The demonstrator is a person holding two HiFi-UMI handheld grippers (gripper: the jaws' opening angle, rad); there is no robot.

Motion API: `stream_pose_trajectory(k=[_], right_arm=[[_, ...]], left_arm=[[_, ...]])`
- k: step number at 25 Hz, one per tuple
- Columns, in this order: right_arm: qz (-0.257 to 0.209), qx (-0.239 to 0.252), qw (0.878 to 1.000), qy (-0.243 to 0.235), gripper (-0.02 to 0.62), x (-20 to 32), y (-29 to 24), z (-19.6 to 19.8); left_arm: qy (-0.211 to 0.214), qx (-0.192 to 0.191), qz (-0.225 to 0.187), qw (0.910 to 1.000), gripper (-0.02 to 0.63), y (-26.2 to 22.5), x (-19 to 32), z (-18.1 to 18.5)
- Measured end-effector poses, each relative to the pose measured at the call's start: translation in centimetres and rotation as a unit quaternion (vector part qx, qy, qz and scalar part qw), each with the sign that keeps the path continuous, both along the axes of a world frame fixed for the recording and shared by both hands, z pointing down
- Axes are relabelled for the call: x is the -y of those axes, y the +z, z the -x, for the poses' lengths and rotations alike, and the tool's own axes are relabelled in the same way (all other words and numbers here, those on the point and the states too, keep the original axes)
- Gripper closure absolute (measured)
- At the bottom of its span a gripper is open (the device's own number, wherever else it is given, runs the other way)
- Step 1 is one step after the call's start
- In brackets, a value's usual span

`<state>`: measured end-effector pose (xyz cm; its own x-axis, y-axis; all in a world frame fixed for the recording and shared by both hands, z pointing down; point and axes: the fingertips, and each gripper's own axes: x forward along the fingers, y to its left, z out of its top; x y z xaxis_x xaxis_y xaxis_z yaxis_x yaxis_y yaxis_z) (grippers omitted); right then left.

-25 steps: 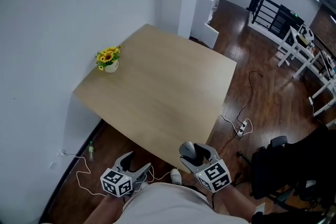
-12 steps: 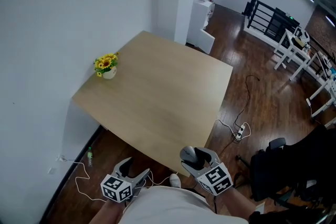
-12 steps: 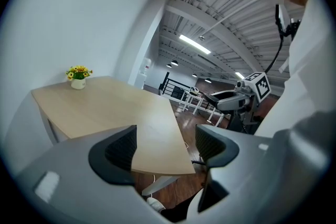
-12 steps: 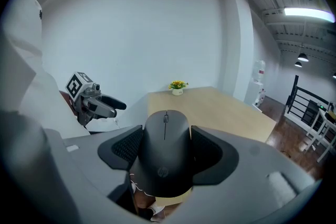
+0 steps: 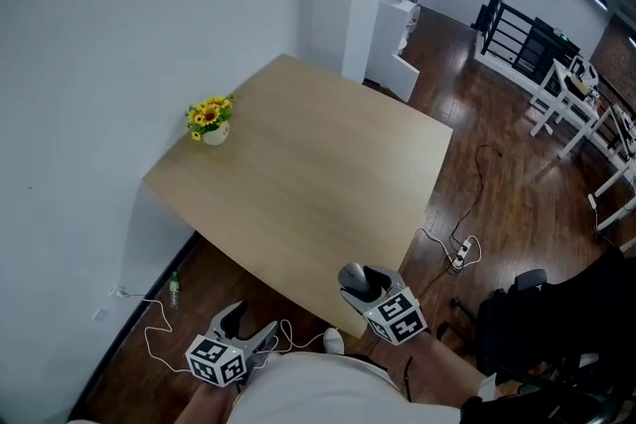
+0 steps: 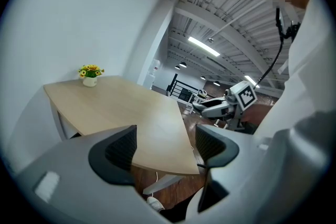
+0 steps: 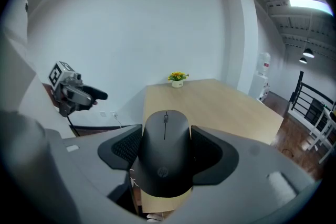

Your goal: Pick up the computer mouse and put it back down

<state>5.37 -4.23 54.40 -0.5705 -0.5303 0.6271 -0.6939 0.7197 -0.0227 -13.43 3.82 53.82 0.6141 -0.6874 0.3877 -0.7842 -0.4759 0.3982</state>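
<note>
Though still tight on the computer mouse (image 7: 164, 155), right hand-held gripper (image 5: 360, 285) now nearer the table (image 5: 298, 184); left hand-held gripper (image 6: 167, 145), jaws apart.

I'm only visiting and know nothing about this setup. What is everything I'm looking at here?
Table: one, light wood, against the white wall.
Flower pot: one, yellow flowers in a white pot, on the table by the wall.
Computer mouse: one, black, at the table's near corner, gripped in the right claw.
Power strip: one, white, on the dark floor right of the table.
Bottle: one, greenish, on the floor by the wall.
Water dispenser: one, white, beyond the table.
Left claw: one, grey, open and empty.
Right claw: one, grey, shut on the mouse.
</note>
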Motion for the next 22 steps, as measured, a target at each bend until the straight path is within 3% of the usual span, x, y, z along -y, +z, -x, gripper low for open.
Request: stream_pose_trajectory(k=[8, 15, 22], right_arm=[[0.034, -0.053, 0.998, 0.009, 0.302, 9.5, 10.8, 1.0], [0.095, -0.091, 0.991, 0.016, 0.302, 13.6, 21.6, 1.0], [0.108, -0.091, 0.99, 0.007, 0.301, 14.0, 24.4, 1.0]], left_arm=[[-0.053, 0.011, 0.019, 0.9984, 0.281, 0.0, -1.2, 1.1], [-0.113, 0.02, 0.042, 0.9925, 0.281, 0.3, -2.3, 2.5], [-0.151, 0.02, 0.051, 0.9869, 0.281, 0.3, -2.5, 3.7]])
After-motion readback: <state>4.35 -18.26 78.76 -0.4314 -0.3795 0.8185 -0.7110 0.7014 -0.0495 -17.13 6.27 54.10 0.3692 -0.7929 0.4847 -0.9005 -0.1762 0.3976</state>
